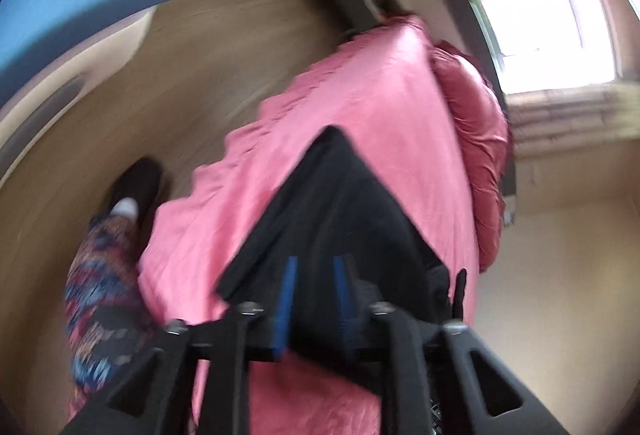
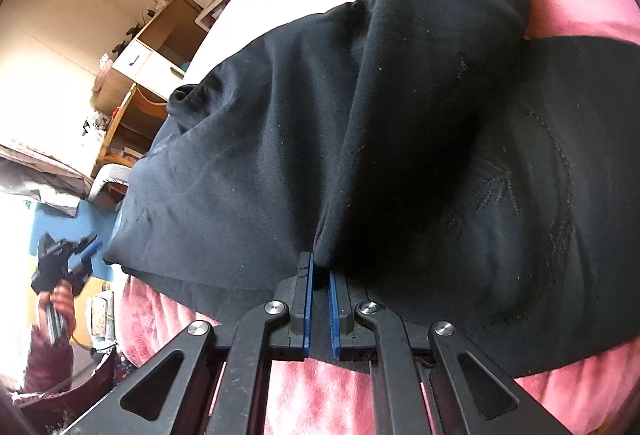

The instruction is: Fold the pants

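Black pants [image 2: 400, 139] lie on a bed with a pink cover [image 2: 328, 395]. One leg is folded over the rest. My right gripper [image 2: 321, 275] is shut on an edge of the folded black cloth, its blue pads close together. In the blurred left wrist view the pants [image 1: 332, 211] lie on the pink cover [image 1: 360, 95]. My left gripper [image 1: 314, 267] is raised over the pants, blue pads apart. Whether cloth sits between them is unclear. The left gripper also shows in the right wrist view [image 2: 86, 249], held up by a hand off the bed's side, with nothing between its pads.
A dark red pillow [image 1: 472, 139] lies along the bed's far side. A window [image 1: 548, 39] is beyond it. The person's patterned leg and black shoe [image 1: 136, 187] stand on the brown floor beside the bed. A wooden shelf unit [image 2: 140, 67] stands by the wall.
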Demonstrator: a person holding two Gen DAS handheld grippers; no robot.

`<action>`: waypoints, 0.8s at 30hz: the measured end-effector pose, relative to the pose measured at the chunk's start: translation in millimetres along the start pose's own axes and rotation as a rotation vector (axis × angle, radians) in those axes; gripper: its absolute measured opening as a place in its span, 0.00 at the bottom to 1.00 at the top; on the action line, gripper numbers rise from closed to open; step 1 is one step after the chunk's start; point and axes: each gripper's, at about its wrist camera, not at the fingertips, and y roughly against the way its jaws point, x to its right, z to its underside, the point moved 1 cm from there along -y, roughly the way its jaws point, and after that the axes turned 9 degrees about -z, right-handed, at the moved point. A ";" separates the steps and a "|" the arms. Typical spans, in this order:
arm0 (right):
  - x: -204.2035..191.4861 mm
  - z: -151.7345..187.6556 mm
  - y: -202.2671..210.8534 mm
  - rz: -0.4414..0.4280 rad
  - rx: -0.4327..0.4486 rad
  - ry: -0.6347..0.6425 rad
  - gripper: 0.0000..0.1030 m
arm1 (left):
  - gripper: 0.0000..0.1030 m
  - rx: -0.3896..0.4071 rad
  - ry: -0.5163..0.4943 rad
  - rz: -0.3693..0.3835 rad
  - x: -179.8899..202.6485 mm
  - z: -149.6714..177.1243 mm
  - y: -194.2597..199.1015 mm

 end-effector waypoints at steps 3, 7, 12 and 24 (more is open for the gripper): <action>-0.7 -1.5 -3.0 0.005 -0.005 -0.006 0.07 | 0.40 -0.032 0.066 0.003 -17.0 8.1 8.0; -0.7 -0.5 -6.9 0.000 0.004 -0.030 0.07 | 0.48 -0.111 0.115 0.025 -18.4 20.5 -2.4; 0.2 0.3 -5.0 -0.001 0.010 -0.032 0.07 | 0.46 -0.147 0.161 0.025 -12.0 25.0 -28.9; 0.2 0.8 -1.7 -0.013 0.015 -0.025 0.07 | 0.08 0.147 -0.188 0.098 66.5 3.2 22.7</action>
